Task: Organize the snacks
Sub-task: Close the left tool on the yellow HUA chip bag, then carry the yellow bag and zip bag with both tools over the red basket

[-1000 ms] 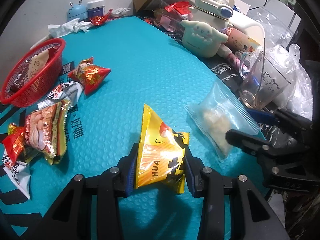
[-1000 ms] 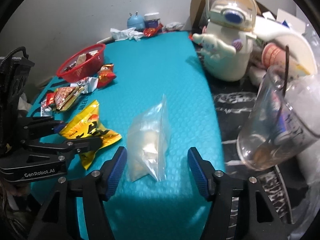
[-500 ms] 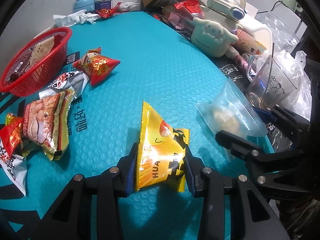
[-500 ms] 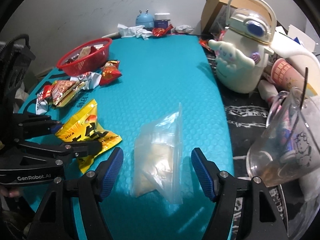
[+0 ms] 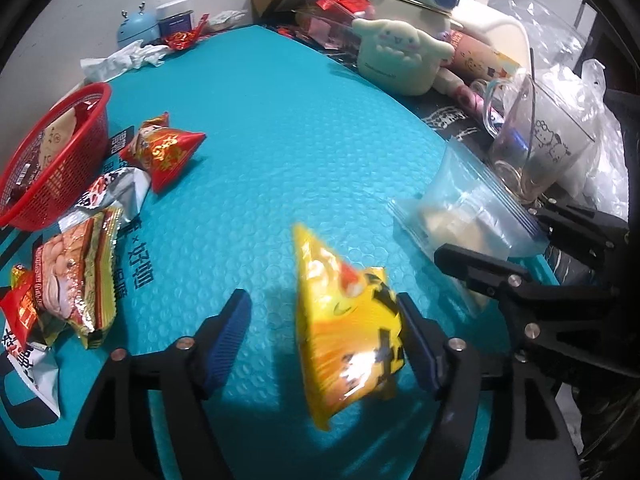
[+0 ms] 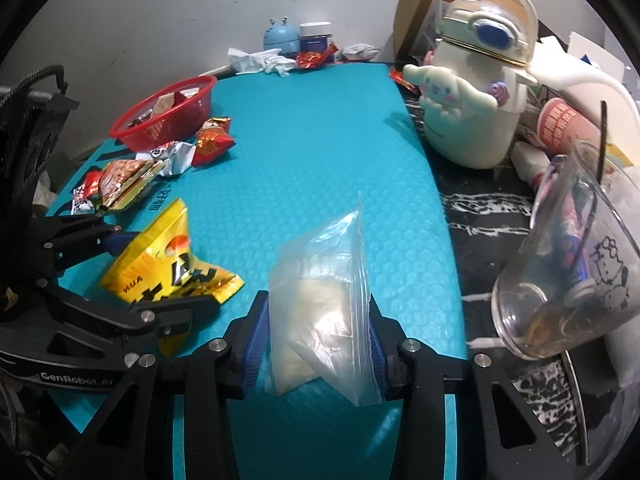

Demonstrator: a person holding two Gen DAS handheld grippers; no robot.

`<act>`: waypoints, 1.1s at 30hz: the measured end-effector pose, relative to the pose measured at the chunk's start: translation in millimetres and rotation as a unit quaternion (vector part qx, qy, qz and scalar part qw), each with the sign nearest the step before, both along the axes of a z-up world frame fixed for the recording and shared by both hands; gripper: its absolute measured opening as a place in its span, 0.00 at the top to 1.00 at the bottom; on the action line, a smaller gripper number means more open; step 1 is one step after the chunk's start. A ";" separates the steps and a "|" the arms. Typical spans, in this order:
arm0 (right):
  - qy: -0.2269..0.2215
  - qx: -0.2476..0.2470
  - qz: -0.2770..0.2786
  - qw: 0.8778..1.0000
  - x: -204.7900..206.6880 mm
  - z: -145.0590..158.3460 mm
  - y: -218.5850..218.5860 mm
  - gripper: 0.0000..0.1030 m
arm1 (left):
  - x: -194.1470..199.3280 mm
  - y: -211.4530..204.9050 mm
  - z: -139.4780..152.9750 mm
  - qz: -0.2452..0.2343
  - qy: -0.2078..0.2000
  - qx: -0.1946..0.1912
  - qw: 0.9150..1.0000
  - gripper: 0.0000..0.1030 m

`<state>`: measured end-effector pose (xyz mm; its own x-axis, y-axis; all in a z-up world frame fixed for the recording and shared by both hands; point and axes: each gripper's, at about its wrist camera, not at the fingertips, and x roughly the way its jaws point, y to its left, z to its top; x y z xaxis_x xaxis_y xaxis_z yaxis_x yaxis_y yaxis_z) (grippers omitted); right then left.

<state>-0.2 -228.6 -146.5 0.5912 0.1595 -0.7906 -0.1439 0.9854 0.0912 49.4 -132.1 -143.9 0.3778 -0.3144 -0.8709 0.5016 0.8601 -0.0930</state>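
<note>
Fingers (image 6: pixel 252 340) of the right gripper (image 6: pixel 314 344) closing on the clear zip bag (image 6: pixel 320 312) — blue pads flat against both of its sides, bag standing up between them with its long axis running away toward 12 o'clock, pale lump of food low inside. Fingers (image 5: pixel 230 334) of the left gripper (image 5: pixel 324 340) opening — wide apart now, yellow packet (image 5: pixel 344 320) blurred and tipped over against the pad at 3 o'clock, well clear of the pad at 9 o'clock, so no real hold on it; touching that one pad or just beside it, hard to say. Packet's long axis pointing from about 11 o'clock down to 5 o'clock in the left wrist view. Red basket (image 6: pixel 168 120) off at 10 o'clock from the right gripper and at 9 to 10 o'clock from the left one, across the teal mat (image 5: pixel 280 120) — left hand plainly the nearer of the two, so likely a longer carry for the zip bag. Count: one basket, one zip bag, one yellow packet, one red packet (image 5: pixel 168 152) just beside the basket, then a loose heap (image 5: pixel 68 264) of three or four more wrappers at 8 o'clock — exact number not readable. Some wrappers already inside the basket, count unclear.
</note>
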 end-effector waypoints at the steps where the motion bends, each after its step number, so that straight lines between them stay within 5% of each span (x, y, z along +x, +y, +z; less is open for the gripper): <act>1: 0.000 0.001 -0.001 1.000 -0.7 -0.1 -1.2 0.59 | -0.9 0.3 -0.1 -0.002 -0.001 0.001 1.000 0.26; 8: 0.001 0.005 -0.005 1.000 -5.2 1.4 -4.9 0.59 | -5.6 -0.8 -0.9 -0.008 -0.009 0.004 1.000 0.23; 10: 0.002 0.007 -0.005 1.000 -7.0 1.5 -6.4 0.59 | -8.7 2.4 1.1 -0.002 -0.018 0.001 1.000 0.40; 11: 0.002 0.008 -0.005 1.000 -7.6 1.5 -6.7 0.58 | -10.7 2.5 2.4 -0.002 -0.025 0.006 1.000 0.60; 33: -0.013 0.032 0.014 0.999 -32.3 15.8 0.9 0.60 | -36.6 14.0 25.8 0.004 -0.032 -0.031 0.999 0.61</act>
<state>-32.5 -227.7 -130.6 0.6062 0.2261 -0.7625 -0.1755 0.9731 0.1491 12.8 -118.1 -118.1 0.4341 -0.3641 -0.8240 0.5011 0.8577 -0.1149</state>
